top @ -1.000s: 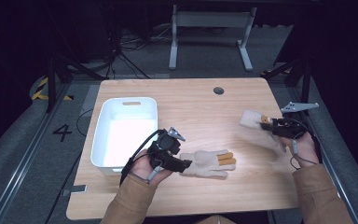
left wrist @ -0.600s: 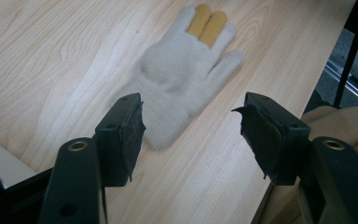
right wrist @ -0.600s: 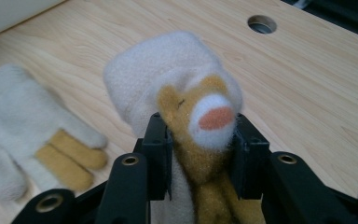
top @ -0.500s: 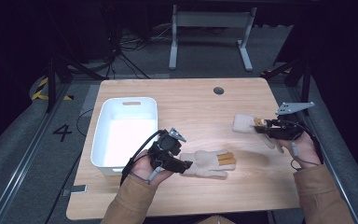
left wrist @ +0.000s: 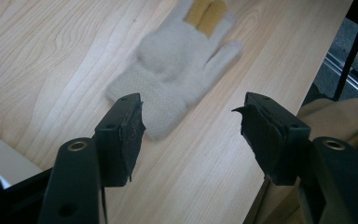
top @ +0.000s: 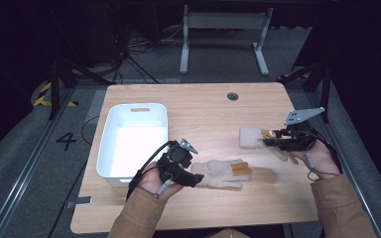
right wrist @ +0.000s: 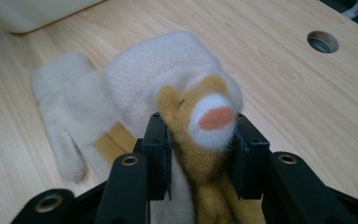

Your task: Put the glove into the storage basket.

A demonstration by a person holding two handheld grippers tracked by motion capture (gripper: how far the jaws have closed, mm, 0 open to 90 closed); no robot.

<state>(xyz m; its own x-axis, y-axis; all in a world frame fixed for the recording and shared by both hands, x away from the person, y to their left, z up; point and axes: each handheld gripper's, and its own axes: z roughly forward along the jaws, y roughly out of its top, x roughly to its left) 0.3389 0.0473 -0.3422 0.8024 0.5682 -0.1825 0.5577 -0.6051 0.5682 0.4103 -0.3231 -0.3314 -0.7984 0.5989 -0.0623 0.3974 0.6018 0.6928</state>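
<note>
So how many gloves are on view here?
2. One glove lies flat on the table just ahead of the left gripper, untouched. The other glove is pinched by its fingertips in the right gripper. None seems hidden.

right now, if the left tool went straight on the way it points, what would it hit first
Most likely the cuff of the cream glove lying on the table, just ahead between the open left tool; depth is hard to judge.

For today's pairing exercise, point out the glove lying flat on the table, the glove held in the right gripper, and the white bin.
Flat glove [top: 218,173], high view, on its palm.
Held glove [right wrist: 186,70], right gripper view, on its cream cuff.
White bin [top: 105,144], high view, on its left rim.
</note>
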